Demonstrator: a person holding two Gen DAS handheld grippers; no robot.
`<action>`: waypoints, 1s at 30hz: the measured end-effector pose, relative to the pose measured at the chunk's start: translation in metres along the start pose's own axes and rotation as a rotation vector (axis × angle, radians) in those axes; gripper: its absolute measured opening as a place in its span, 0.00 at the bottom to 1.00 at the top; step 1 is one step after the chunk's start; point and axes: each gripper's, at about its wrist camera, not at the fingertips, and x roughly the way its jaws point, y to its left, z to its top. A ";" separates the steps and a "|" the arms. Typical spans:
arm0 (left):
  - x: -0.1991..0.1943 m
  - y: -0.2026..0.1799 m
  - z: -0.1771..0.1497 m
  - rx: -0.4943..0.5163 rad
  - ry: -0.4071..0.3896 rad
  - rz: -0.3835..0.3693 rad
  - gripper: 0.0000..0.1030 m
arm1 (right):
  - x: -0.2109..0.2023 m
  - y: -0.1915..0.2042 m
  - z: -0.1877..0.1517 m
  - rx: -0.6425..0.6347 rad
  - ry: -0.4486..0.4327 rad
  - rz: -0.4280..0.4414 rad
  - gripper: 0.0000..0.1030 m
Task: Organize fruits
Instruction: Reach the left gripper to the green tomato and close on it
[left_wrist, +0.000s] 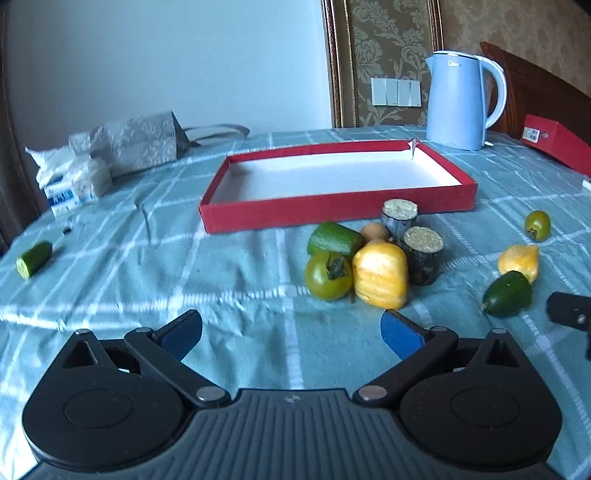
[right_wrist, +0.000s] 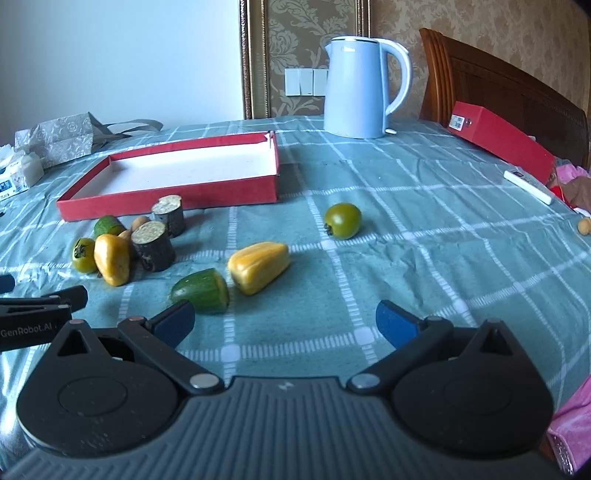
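Fruits scattered before red tray

Red box and pink cloth cut by frame edges.

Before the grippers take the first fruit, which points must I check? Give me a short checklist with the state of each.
1. Left gripper open and empty: ok.
2. Right gripper open and empty: ok.
3. Red tray empty, ready to receive: ok.
4. Cucumber piece and yellow fruit lie free before the right gripper: ok.
5. Green tomato free to grasp: not ok, it touches its neighbours.
6. Which place each fruit belongs: cannot tell.
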 end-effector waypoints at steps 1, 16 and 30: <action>0.003 0.000 0.002 0.005 0.002 0.003 1.00 | 0.000 -0.002 0.001 0.004 -0.006 -0.002 1.00; 0.028 0.006 0.014 0.019 0.009 -0.072 0.99 | 0.012 -0.006 0.018 0.004 -0.041 0.009 1.00; 0.041 0.006 0.019 0.033 0.021 -0.136 0.57 | 0.016 -0.005 0.021 -0.010 -0.049 0.012 1.00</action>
